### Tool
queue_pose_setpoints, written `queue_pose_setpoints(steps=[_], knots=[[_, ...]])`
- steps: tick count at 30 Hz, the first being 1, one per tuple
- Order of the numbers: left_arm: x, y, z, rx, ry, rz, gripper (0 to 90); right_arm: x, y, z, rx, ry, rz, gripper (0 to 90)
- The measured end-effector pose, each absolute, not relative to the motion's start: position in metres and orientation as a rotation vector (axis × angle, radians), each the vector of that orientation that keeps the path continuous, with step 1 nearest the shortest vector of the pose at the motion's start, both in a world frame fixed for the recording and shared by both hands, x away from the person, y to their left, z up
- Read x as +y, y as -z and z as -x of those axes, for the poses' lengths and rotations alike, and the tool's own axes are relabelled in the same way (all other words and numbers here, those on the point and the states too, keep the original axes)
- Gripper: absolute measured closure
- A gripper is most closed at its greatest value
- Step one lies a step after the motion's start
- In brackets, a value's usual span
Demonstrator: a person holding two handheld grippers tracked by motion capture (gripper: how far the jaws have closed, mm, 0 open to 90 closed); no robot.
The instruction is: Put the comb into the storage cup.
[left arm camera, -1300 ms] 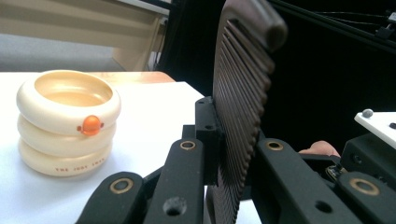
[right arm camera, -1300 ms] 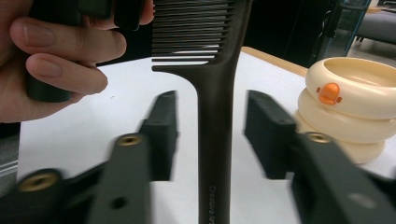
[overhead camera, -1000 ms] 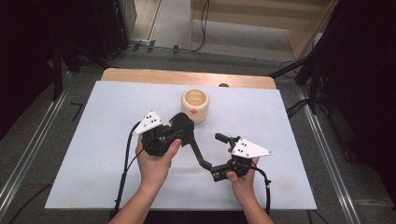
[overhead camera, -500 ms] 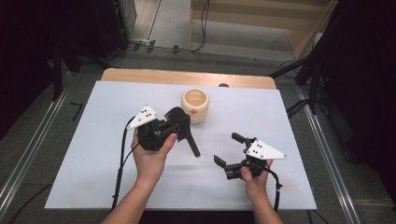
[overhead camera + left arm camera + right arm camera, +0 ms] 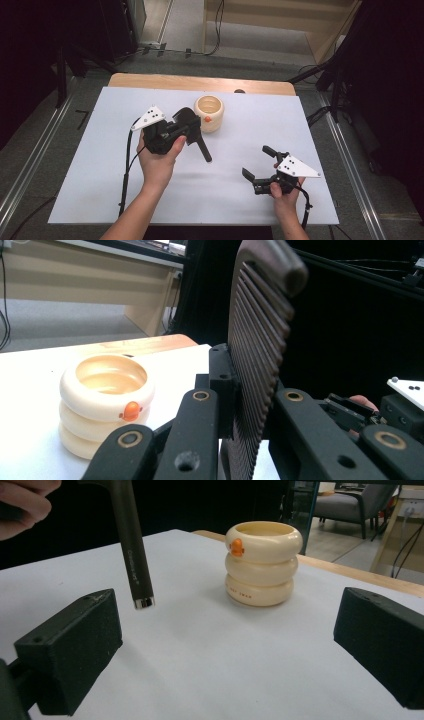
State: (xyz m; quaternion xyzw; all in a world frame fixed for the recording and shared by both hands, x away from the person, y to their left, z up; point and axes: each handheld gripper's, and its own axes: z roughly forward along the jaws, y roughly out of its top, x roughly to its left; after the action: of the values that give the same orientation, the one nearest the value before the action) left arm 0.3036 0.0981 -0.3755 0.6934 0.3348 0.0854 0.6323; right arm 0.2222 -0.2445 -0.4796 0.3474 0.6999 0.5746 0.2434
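Cream cup (image 5: 209,113) made of three stacked rings, small orange knob on its top ring, stands upright and open-mouthed at the far middle of the white tabletop (image 5: 90,170). In the right gripper view the cup (image 5: 262,562) shows faint lettering on its lowest ring; knob faces that camera's left.

Just beside the cup, on its left, a dark brush (image 5: 190,129): broad ribbed head up by the cup, thin black handle slanting down toward the near side, its metal-capped tip hanging clear of the tabletop. In the right gripper view the handle (image 5: 131,545) ends above the white surface, apart from the cup.

Left claw (image 5: 176,131) is clamped on the brush head; in the left gripper view the ribbed head (image 5: 260,345) stands upright between the black jaws, cup (image 5: 106,402) off to its left. The left hand (image 5: 157,162) wraps the gripper body, grey plate on top, cable trailing toward the near edge.

Right claw (image 5: 256,164) sits well apart from cup and brush, near right of the tabletop, jaws spread wide with nothing between them. The right hand (image 5: 284,192) holds it low.

Wooden strip along the tabletop's far edge; grey floor beyond.
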Motion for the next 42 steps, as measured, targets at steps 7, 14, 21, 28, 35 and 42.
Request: queue_pose_setpoints(steps=[7, 14, 21, 28, 35, 42], knots=[[0.100, 0.370, -0.311, 0.774, -0.199, -1.581, 84.7, -0.265, 0.484, -0.214, 1.883, -1.555, -0.981, 0.0], [0.103, 0.366, -0.319, 0.781, -0.205, -1.582, 84.7, -0.275, 0.488, -0.210, 1.880, -1.524, -0.995, 0.0], [0.107, 0.361, -0.327, 0.775, -0.211, -1.580, 84.6, -0.287, 0.493, -0.205, 1.880, -1.496, -1.016, 0.0], [0.112, 0.358, -0.337, 0.777, -0.209, -1.577, 84.6, -0.298, 0.496, -0.202, 1.867, -1.484, -1.032, 0.0], [0.114, 0.356, -0.347, 0.785, -0.215, -1.576, 84.6, -0.307, 0.499, -0.197, 1.864, -1.464, -1.047, 0.0], [0.116, 0.351, -0.356, 0.778, -0.224, -1.574, 84.6, -0.316, 0.500, -0.193, 1.852, -1.475, -1.063, 0.0]])
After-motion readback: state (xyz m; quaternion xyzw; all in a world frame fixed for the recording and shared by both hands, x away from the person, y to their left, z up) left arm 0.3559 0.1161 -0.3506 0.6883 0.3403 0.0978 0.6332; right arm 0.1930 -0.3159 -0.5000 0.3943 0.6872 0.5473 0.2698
